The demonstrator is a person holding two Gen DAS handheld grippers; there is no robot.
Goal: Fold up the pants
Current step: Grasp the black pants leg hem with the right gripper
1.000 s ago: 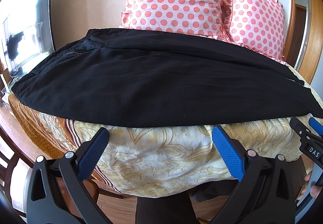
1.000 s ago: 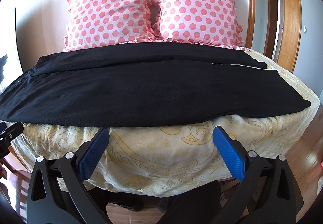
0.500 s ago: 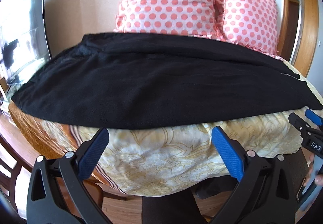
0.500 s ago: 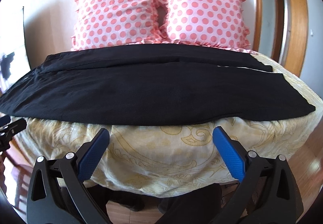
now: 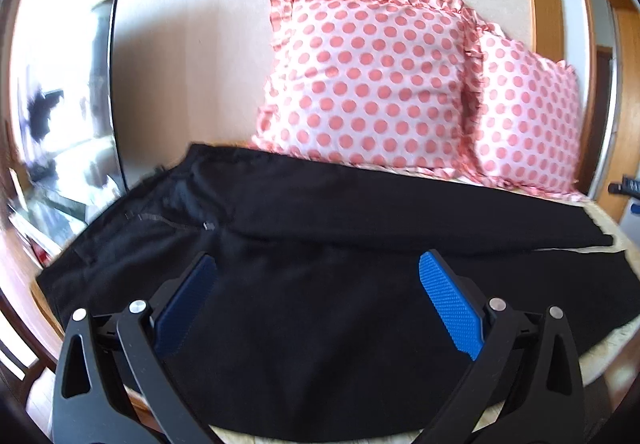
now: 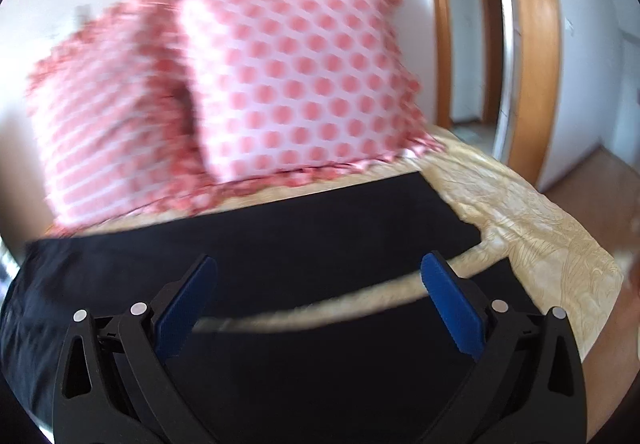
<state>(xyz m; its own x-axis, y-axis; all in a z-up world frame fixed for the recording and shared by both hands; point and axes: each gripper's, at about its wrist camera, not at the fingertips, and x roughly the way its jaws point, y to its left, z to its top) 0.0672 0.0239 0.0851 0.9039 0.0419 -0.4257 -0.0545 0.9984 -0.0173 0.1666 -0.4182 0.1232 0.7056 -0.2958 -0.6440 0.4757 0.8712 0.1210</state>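
Both grippers (image 5: 318,296) (image 6: 318,296) now forward over pants (image 5: 320,344), agape.

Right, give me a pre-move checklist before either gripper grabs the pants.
1. Left gripper open, nothing between its pads: ok.
2. Right gripper open, nothing held: ok.
3. Pants spread flat on the bed, waist end toward the left: ok.
4. Leg ends in the right gripper's view, a strip of bedspread showing between the two legs: ok.
5. Pillows stand behind the pants, not lying on them: ok.
6. Sharp view for aiming on the right: not ok, picture is motion-blurred.
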